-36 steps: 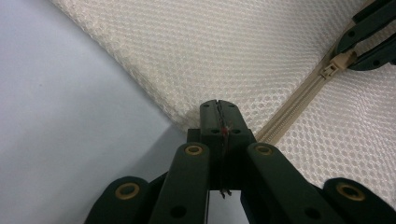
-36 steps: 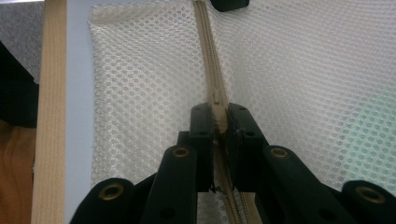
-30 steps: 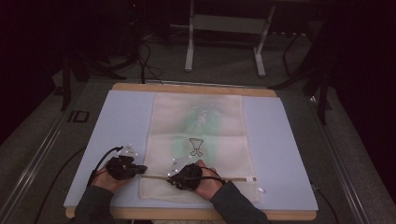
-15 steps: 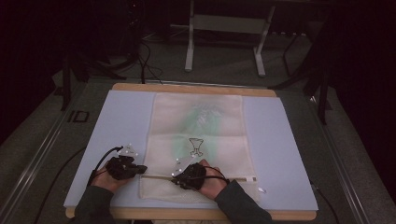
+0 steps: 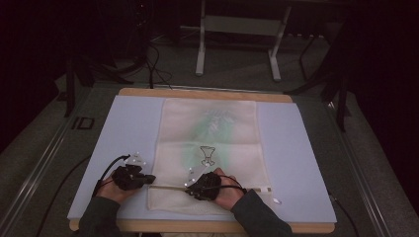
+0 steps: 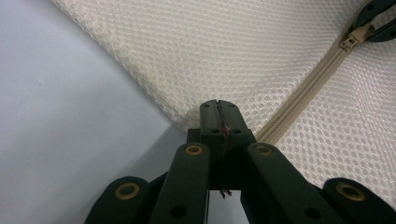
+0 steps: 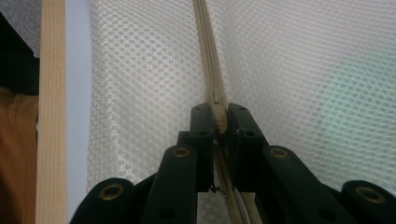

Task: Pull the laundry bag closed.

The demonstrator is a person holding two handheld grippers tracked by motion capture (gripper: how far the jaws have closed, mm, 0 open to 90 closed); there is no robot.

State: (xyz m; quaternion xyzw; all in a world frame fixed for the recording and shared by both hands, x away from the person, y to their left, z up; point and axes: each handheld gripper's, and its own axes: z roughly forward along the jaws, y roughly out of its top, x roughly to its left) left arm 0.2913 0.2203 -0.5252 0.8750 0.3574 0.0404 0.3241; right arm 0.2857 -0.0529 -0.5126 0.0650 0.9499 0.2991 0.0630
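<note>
Cream mesh zippered laundry bag [image 5: 212, 148] lying flat on the pale mat, its beige zipper [image 5: 168, 187] along the near edge

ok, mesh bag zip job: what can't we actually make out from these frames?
- Green item inside the mesh bag: high view, blurred by the mesh, kind unreadable.
- Zipper pull: right gripper view, mostly covered by the right gripper, shape hidden.
- Bag corner under the left gripper: left gripper view, how much fabric is pinched is hidden.
- Small white bit by the bag's right end: high view, too small to identify.
</note>
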